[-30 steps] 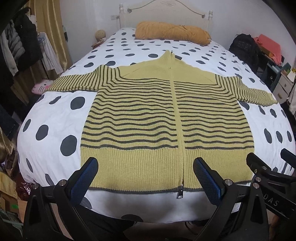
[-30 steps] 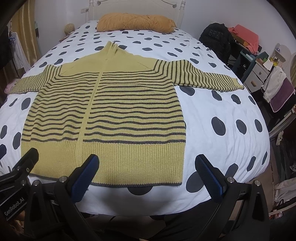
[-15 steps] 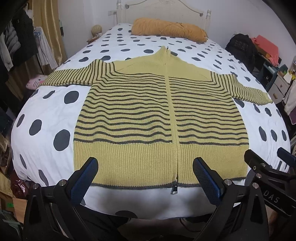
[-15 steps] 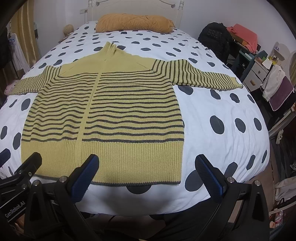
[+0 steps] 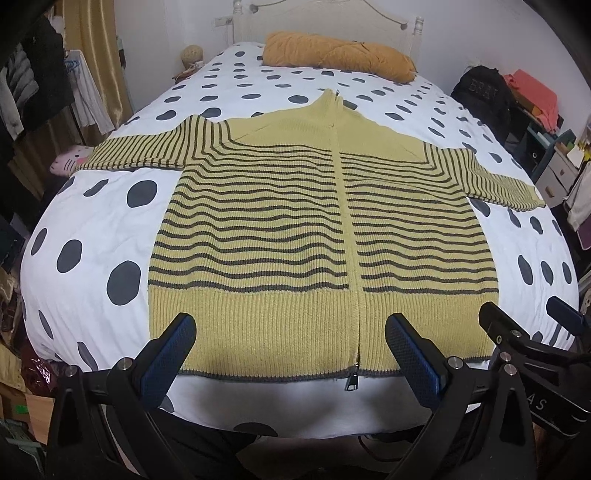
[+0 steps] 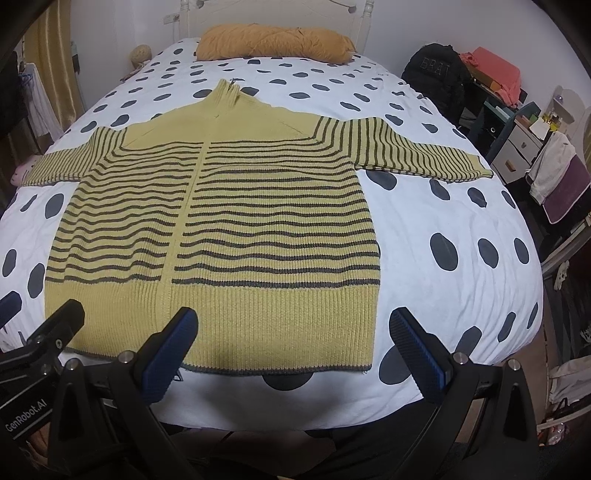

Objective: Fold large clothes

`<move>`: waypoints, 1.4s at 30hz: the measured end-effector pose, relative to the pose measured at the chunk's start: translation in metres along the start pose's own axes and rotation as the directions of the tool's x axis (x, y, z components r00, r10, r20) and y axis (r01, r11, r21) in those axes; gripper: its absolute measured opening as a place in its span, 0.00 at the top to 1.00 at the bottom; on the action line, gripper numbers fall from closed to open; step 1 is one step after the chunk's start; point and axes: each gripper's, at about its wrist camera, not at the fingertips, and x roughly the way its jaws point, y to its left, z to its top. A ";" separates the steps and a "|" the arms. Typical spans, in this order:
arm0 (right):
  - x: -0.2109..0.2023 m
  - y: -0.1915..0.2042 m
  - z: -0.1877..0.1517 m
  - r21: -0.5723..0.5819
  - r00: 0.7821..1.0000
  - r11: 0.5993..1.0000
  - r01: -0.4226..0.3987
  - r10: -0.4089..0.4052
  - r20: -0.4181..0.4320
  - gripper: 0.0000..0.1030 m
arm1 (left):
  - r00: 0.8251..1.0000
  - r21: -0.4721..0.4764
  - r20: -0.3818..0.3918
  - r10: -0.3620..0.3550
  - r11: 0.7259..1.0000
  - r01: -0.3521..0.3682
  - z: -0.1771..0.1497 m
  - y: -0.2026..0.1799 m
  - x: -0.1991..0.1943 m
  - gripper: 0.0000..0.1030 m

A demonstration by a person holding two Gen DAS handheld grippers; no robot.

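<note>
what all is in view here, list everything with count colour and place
cardigan: 1, mustard yellow with dark stripes, zipped, spread flat with sleeves out on the bed
bed cover: 1, white with grey dots, under the cardigan
pillow: 1, orange, at the head of the bed
headboard: 1, white, behind the pillow
backpack: 1, black, right of the bed
drawer unit: 1, white, right of the bed, past the backpack
hanging clothes: several, dark and pale, left of the bed
left gripper: 1, black with blue pads, open above the hem
right gripper: 1, black with blue pads, open above the hem's right corner
</note>
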 end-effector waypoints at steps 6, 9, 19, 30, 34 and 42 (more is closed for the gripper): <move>0.002 0.003 0.002 -0.003 1.000 1.000 0.001 -0.001 -0.006 0.00 | 1.000 -0.009 -0.005 0.007 1.000 -0.007 0.002 0.004 0.003 0.01; 0.002 0.004 0.002 -0.003 1.000 1.000 0.002 -0.002 -0.006 0.00 | 1.000 -0.004 -0.005 0.012 1.000 -0.012 0.002 0.002 0.003 0.01; 0.003 0.005 0.002 -0.003 1.000 1.000 0.002 -0.002 -0.008 0.00 | 1.000 0.001 -0.013 0.015 1.000 -0.015 0.002 0.002 0.005 0.01; 0.011 0.010 0.008 -0.009 1.000 1.000 0.003 -0.003 -0.003 0.00 | 1.000 -0.029 -0.005 0.010 1.000 -0.010 0.026 0.039 0.021 0.01; 0.020 0.022 0.020 -0.014 1.000 1.000 -0.009 0.009 -0.013 0.00 | 0.999 -0.236 0.052 0.011 0.972 0.001 0.065 0.127 0.040 0.00; 0.053 0.066 0.037 -0.080 0.997 0.996 -0.044 0.040 -0.062 0.00 | 0.988 -0.461 0.033 0.151 0.879 -0.119 0.152 0.312 0.098 0.01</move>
